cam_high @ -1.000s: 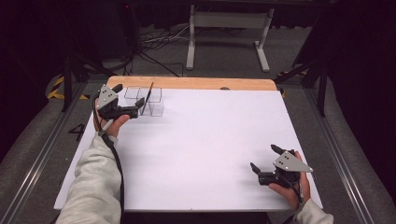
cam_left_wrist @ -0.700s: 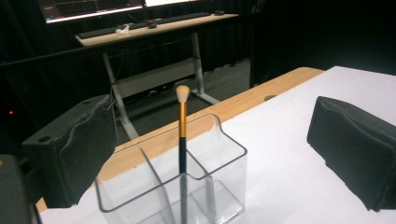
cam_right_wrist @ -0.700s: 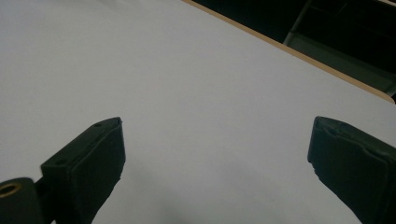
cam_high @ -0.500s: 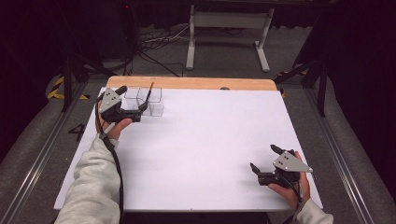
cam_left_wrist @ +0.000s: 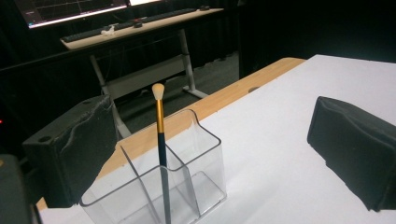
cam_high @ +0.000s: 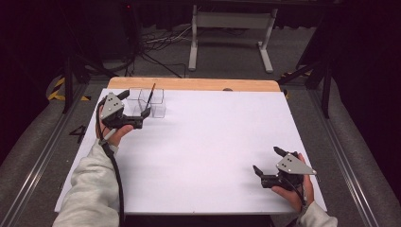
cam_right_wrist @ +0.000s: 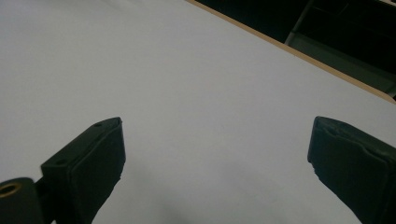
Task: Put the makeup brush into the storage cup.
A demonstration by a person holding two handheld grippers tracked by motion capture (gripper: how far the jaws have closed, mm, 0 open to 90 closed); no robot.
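Clear acrylic organizer (cam_left_wrist: 187, 177) is holding a slim makeup brush (cam_left_wrist: 161, 144) upright in its middle compartment. Left gripper (cam_high: 137, 118), jaws spread wide, is hovering just beside the organizer. Brush looks light, stiff and slippery; best pinched mid-handle, above the rim.

The white-topped table (cam_high: 203, 151) with a pale wooden far edge carried a clear plastic divided organiser (cam_high: 153, 101) at ten o'clock.
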